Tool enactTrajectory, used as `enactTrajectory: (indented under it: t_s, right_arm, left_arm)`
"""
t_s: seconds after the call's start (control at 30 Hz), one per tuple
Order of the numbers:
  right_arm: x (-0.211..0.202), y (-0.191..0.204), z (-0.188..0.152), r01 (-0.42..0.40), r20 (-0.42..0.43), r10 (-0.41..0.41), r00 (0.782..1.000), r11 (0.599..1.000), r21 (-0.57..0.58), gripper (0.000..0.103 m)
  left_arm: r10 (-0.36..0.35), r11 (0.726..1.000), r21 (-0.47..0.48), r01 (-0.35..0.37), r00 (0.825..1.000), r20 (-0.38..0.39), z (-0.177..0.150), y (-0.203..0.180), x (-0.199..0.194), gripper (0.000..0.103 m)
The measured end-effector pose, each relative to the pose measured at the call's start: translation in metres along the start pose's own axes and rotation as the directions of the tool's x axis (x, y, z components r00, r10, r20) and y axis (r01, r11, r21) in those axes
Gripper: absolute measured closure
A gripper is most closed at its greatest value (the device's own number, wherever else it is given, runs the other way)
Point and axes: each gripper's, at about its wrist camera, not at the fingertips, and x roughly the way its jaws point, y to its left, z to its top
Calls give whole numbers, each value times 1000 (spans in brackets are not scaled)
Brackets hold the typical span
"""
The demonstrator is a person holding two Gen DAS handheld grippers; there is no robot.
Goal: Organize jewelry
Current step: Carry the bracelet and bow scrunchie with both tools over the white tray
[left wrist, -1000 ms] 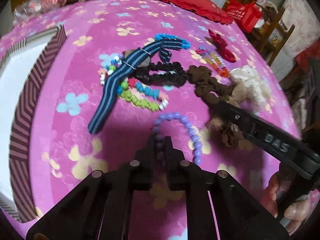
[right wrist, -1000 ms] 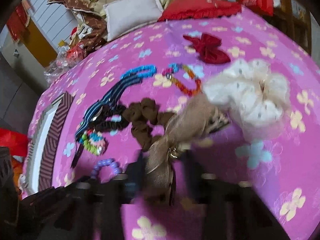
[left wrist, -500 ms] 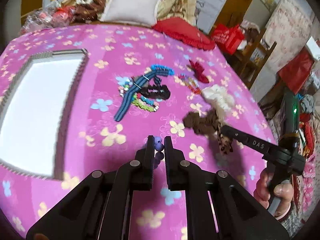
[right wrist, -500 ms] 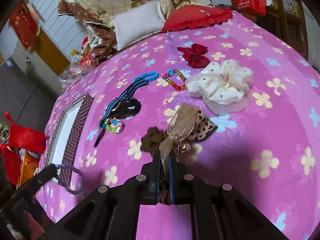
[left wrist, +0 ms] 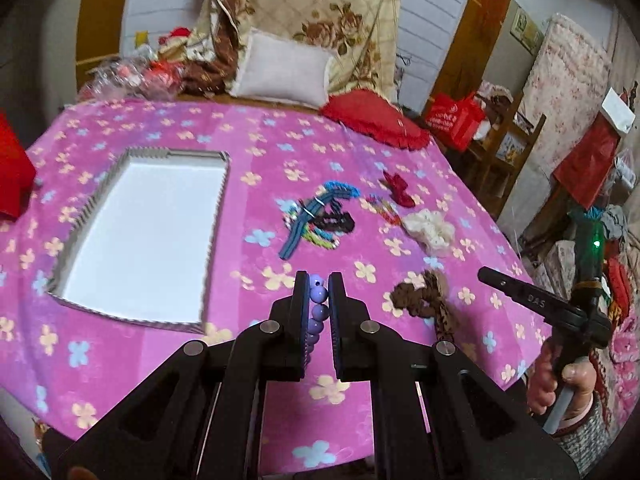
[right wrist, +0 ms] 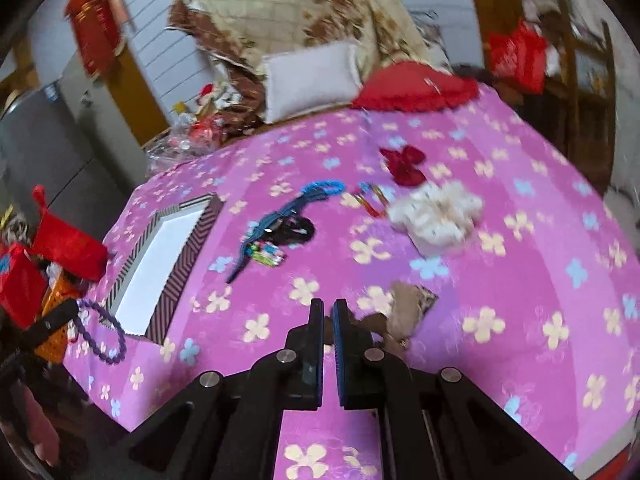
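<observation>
Left wrist view, right tool [left wrist: 486, 274] lettering, apparently "DAS"

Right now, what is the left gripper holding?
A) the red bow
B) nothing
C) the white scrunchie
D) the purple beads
D: the left gripper is shut on the purple beads, seen between its fingers; in the right wrist view the loop hangs from it.

A lived-in bedroom at home: a bed under a pink flower-print fleece blanket [left wrist: 248, 148], a white rectangular pillow [left wrist: 284, 72], a folded cream rose-patterned quilt [left wrist: 320, 12], a red frilled cushion [left wrist: 372, 116], cluttered wooden shelves [left wrist: 508, 140].
</observation>
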Motion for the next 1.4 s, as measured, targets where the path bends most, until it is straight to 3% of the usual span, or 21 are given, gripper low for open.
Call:
enactTrajectory:
  t_s: [0.07,0.13,0.17,0.2,0.27,0.37,0.43,0.57,0.63,0.83,1.03,1.2,1.4]
  right_arm:
    - [3,1,0,14,2,-14,1000,1000,-4,97]
    - [12,-4,-4,21,-30,-21,999,1000,11,68]
    - [17,-9,-7,34,-44,-33,999,999,19,36]
    - [21,-14,-11,52,-46,-50,998,998,29,23]
    - [31,-23,-21,103,-43,-101,994,994,33,23]
    - [53,-30,-30,139,-104,-137,985,990,13,23]
    - [66,-37,-35,164,-127,-162,979,986,11,30]
    - [94,-51,-41,164,-202,-153,967,986,36,72]
    - [98,-56,-41,137,-219,-118,968,988,71,84]
    - [71,-29,-24,126,-175,-121,977,992,19,87]
    - [56,29,3,86,-128,-99,987,991,-103,87]
    - [69,92,28,25,-135,-54,989,978,-206,87]
    - [114,182,58,-30,-177,-30,984,943,-331,87]
  left_arm:
    - [13,1000,-12,-12,1000,14,3,5,-7,95]
    - [25,1000,-20,-25,999,24,3,9,-13,95]
    - [30,999,-20,-29,999,30,2,10,-16,95]
    - [34,999,-20,-34,999,34,1,12,-18,95]
    - [46,999,-19,-45,998,37,-1,15,-20,95]
    - [53,998,-27,-52,998,27,-4,18,-17,95]
    - [54,998,-33,-53,998,16,-5,19,-14,95]
    - [67,997,-31,-67,998,18,-4,21,-16,95]
    - [75,997,-36,-74,997,23,-2,23,-18,95]
    - [107,993,-51,-105,994,24,16,45,-10,95]
    - [130,986,-105,-129,992,0,42,92,26,95]
    - [159,974,-157,-161,987,-23,63,138,68,95]
    - [175,956,-229,-182,983,-50,88,189,121,95]
